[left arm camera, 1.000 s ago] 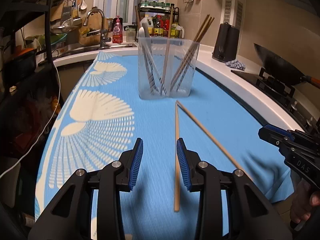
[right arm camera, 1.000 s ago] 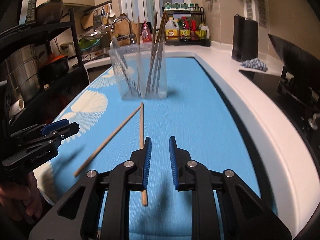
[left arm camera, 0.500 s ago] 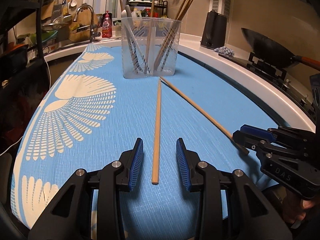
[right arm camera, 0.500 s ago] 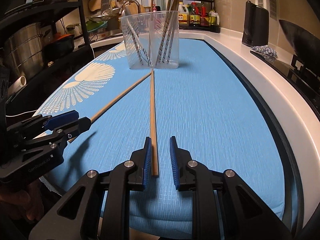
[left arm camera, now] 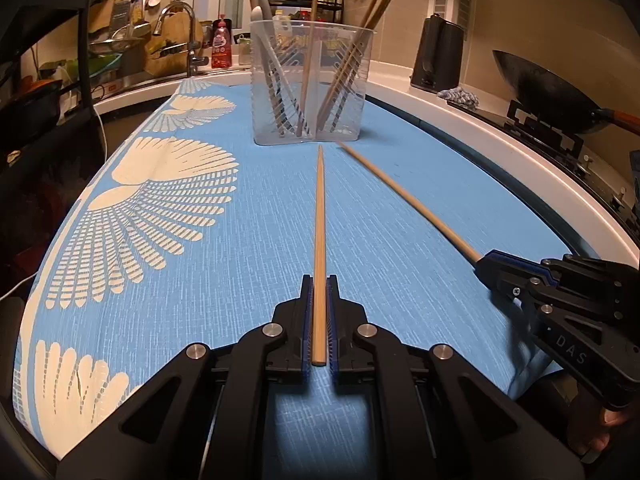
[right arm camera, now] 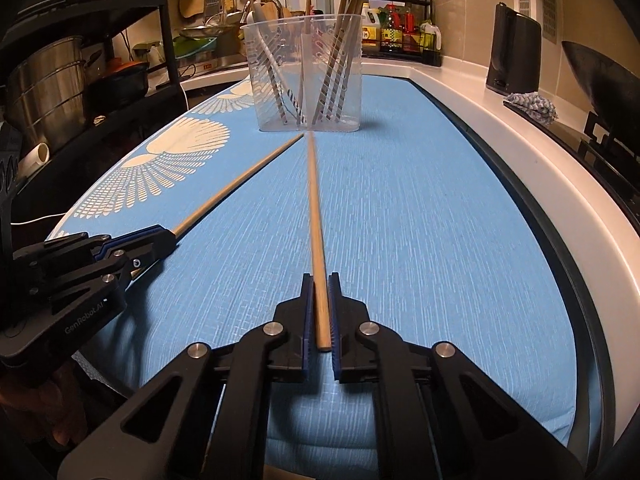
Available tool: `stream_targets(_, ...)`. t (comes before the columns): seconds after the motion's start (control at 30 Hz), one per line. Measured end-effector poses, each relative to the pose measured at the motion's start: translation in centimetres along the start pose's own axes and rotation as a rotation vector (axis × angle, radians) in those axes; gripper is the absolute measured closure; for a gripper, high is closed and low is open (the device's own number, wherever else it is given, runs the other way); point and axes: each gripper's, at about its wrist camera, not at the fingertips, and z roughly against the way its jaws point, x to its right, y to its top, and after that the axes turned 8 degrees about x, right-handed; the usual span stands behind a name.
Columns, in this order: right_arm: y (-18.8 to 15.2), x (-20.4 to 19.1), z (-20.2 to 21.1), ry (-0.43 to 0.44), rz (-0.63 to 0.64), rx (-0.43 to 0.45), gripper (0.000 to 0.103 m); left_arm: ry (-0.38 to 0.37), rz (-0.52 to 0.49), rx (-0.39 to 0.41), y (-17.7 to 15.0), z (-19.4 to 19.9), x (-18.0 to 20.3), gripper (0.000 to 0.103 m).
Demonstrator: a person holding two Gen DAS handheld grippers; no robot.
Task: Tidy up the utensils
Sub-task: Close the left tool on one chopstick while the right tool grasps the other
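Left wrist view: left gripper point(left arm camera: 319, 280) is pinching one wooden chopstick point(left arm camera: 320, 216) at lower centre; right gripper point(right arm camera: 320, 278) is likewise pinching the other chopstick point(right arm camera: 315, 208), both jaws having just been closing.

Bare blue mat point(left arm camera: 248, 248) lies open ahead; only the clear utensil holder point(left arm camera: 310, 84) stands in the way.

Kitchen under warm light: white worktop point(left arm camera: 472, 120) carrying a blue patterned cloth point(left arm camera: 240, 216), sink tap point(left arm camera: 188, 36), tiled wall point(left arm camera: 404, 28), dark shelving point(right arm camera: 92, 40), bottle rack point(right arm camera: 400, 28), wok point(left arm camera: 540, 96).
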Motion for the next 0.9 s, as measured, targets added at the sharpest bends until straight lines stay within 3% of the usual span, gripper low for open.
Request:
stream_targets(0.27, -0.1, 1.1, 0.0, -0.06, -0.03, 0.014, 0.096, 0.086, 0.034, 0.018, -0.3, 0.4, -1.0, 0.096)
stream_targets(0.43, -0.1, 1.6, -0.1, -0.075, -0.037, 0.013, 0.091, 0.098, 0.031, 0.023, -0.4, 0.4, -1.0, 0.096)
stream_targets(0.9, -0.1, 1.5, -0.1, -0.085, -0.024, 0.021, 0.091, 0.105, 0.034, 0.056, -0.8, 0.3, -0.7, 0.096)
